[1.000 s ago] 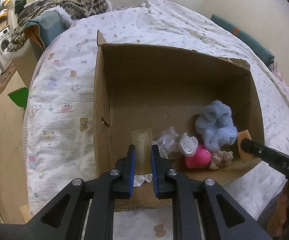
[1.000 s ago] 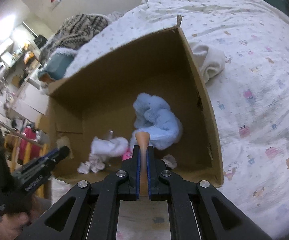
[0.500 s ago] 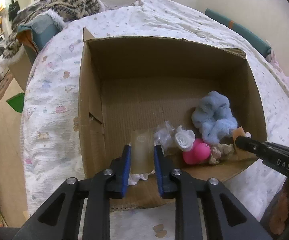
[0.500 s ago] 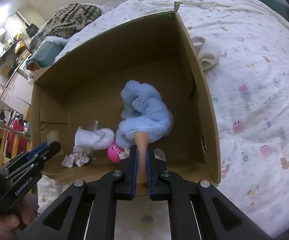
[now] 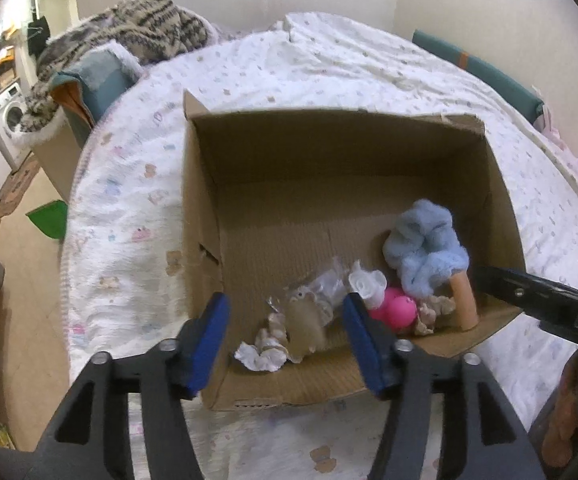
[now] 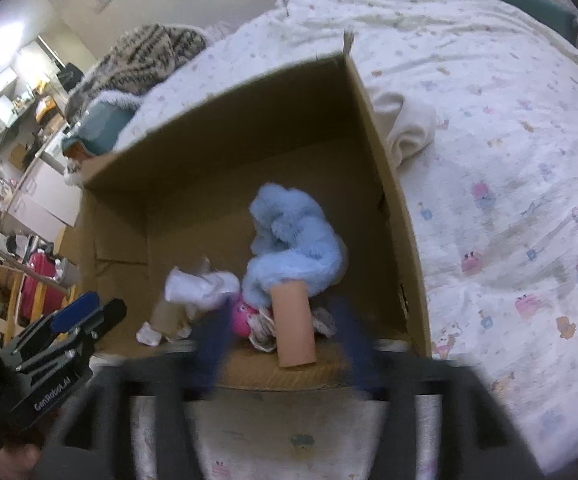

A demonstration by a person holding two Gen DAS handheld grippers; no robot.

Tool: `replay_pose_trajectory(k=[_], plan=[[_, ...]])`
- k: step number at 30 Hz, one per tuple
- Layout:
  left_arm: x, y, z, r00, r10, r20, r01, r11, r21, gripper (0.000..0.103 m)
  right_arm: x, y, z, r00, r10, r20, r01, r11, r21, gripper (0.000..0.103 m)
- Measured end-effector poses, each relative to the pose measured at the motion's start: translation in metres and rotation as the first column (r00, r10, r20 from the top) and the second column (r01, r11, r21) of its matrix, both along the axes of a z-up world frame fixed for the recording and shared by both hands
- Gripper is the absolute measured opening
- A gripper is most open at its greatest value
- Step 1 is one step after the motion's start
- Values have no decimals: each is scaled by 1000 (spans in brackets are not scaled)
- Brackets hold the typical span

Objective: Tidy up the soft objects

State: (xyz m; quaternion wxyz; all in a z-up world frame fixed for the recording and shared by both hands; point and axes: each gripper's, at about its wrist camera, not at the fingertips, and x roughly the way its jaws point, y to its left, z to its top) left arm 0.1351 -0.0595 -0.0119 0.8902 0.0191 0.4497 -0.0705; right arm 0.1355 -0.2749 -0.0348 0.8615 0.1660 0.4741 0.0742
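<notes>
An open cardboard box (image 5: 249,160) sits on the bed. Inside lie a fluffy blue soft toy (image 5: 425,252), a pink ball (image 5: 395,310), a white fabric flower (image 5: 367,282), crumpled white cloth (image 5: 259,354), a clear wrapper (image 5: 321,292) and a tan piece (image 5: 305,326). My left gripper (image 5: 285,340) is open and empty above the box's near edge. My right gripper (image 6: 281,344) is open, blurred, with a peach-coloured tube (image 6: 293,326) loose between its jaws, inside the box. The tube (image 5: 465,300) also shows in the left wrist view.
The bed has a white patterned quilt (image 5: 129,200). A cream cloth (image 6: 405,128) lies just outside the box's right wall. A striped blanket (image 5: 141,28) and teal cushion (image 5: 97,84) sit at the far left. The floor and a washing machine (image 5: 5,116) lie left.
Both grippers opened. The left let go of the tan piece, which now lies in the box. The right let go of the peach tube, now standing free in the box.
</notes>
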Motion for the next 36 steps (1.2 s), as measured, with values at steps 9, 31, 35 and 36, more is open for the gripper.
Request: replay_pose_trajectory(k=[9, 31, 35, 36], plan=[[-15, 11, 30, 998, 34, 53, -34, 999, 0, 60, -18, 4, 40, 996, 10, 92, -4, 998, -59, 82], [-99, 52, 77, 978, 112, 178, -110, 994, -25, 96, -92, 28, 80, 963, 12, 269, 26, 990, -138, 103], [-104, 51, 75, 970, 111, 215, -113, 994, -3, 100, -100, 34, 75, 963, 19, 270, 23, 988, -154, 103], [-105, 51, 74, 970, 108, 218, -109, 994, -4, 100, -102, 35, 74, 962, 20, 271, 24, 987, -157, 103]])
